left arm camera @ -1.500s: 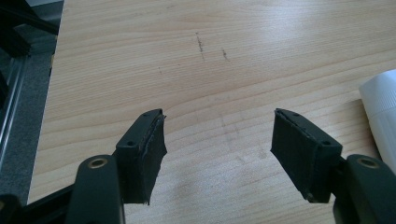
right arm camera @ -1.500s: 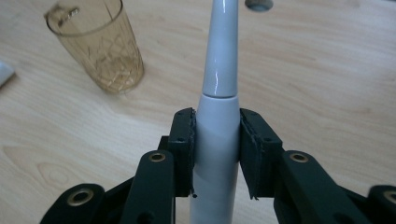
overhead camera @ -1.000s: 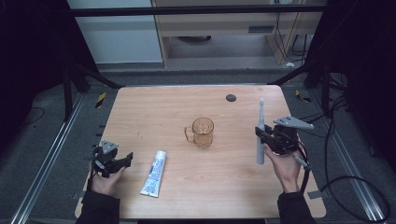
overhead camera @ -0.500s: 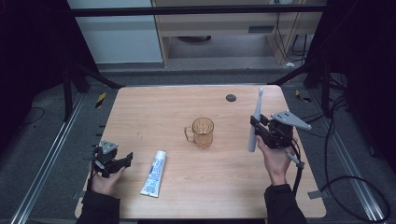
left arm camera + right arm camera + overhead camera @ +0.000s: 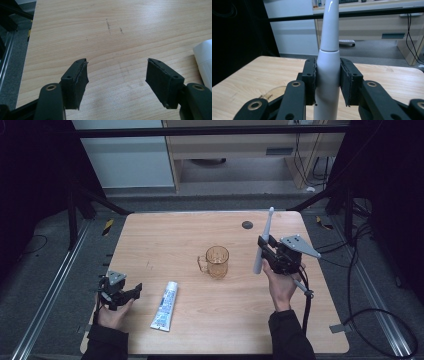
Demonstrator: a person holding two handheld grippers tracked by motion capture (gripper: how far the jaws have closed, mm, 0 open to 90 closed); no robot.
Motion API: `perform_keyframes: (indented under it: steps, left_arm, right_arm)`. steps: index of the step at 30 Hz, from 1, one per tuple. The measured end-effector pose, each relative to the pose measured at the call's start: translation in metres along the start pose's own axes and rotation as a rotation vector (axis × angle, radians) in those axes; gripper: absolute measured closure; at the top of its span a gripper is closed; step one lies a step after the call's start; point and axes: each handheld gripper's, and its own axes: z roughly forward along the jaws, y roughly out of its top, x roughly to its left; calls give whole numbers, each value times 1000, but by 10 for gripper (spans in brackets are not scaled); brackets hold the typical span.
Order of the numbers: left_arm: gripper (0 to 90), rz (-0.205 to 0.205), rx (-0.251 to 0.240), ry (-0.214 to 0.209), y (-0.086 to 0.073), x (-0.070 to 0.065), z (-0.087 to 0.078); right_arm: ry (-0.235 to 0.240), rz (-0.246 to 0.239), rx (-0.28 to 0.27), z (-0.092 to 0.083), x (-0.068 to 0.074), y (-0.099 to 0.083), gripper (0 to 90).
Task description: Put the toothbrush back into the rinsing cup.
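Observation:
My right gripper (image 5: 264, 245) is shut on a white electric toothbrush (image 5: 262, 241), held upright above the table just right of an amber glass mug (image 5: 216, 261). In the right gripper view both pads press the toothbrush's (image 5: 327, 67) thick handle and its neck runs up out of frame; the mug's rim (image 5: 270, 93) shows low at the left. My left gripper (image 5: 131, 291) rests open near the table's front left corner, its jaws (image 5: 116, 78) wide apart over bare wood. A white toothpaste tube (image 5: 166, 305) lies just right of it, its cap end (image 5: 205, 60) at the left gripper view's right edge.
A small dark round disc (image 5: 247, 225) lies near the far edge of the wooden table (image 5: 165, 240). Metal frame rails run along both sides. A black cable (image 5: 305, 305) trails from the right gripper over the table's right part.
My right gripper has carried the toothbrush up and leftward toward the mug, tilting it more upright. The left gripper, tube and mug have not moved.

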Motion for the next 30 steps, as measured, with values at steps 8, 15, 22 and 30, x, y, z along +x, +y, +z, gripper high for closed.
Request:
perform_keyframes:
  steps: [8, 15, 22, 30]
  left_arm:
    - [329, 0, 0, -1, 0, 0, 0]
    - [329, -1, -2, -1, 0, 0, 0]
    - [329, -3, -5, 0, 0, 1, -1]
    - [329, -5, -6, -1, 0, 1, -1]
  right_arm:
    - [4, 10, -34, 15, 13, 3, 677]
    - [-12, 0, -54, 24, 19, 5, 677]
    - [-15, 7, -77, 32, 24, 11, 677]
    - [-5, -1, -89, 43, 34, 18, 677]
